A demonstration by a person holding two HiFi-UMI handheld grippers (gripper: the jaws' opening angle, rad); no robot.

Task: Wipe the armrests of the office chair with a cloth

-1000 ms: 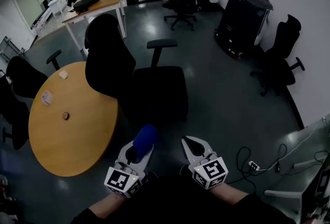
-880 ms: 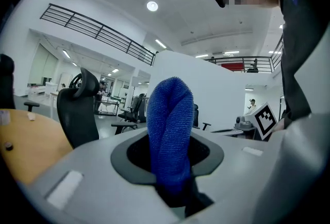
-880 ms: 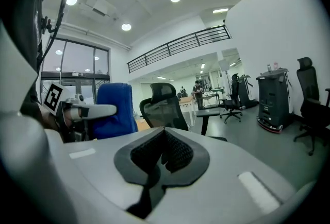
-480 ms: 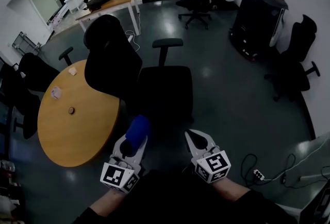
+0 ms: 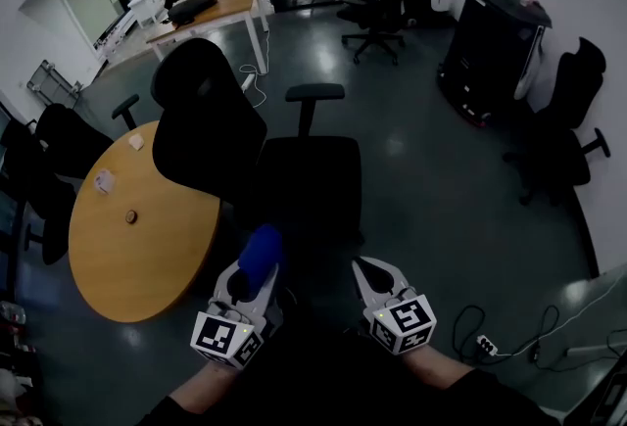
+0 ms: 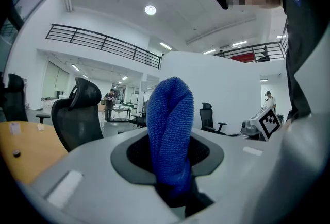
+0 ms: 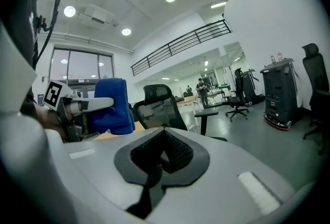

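Blue fuzzy cloth (image 5: 261, 255) pinched upright in left gripper (image 5: 252, 279), poking past tips. Right gripper (image 5: 369, 270) pressed together on nothing. Black mesh-back office chair (image 5: 294, 169) just ahead. Its far armrest pad (image 5: 314, 93) lies beyond seat, long axis left-right, well apart from cloth. Right gripper view shows pad on its post — left gripper view catches only backrest.

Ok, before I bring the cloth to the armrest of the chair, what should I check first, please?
1. Blue cloth held by the left gripper: ok, jaws shut on it.
2. Right gripper free: ok, jaws together, nothing between them.
3. One armrest of the office chair in view: ok, on the far side of the seat.
4. Second armrest located: cannot tell, I cannot make it out.
5. Cloth touching an armrest: not ok, not yet in contact.
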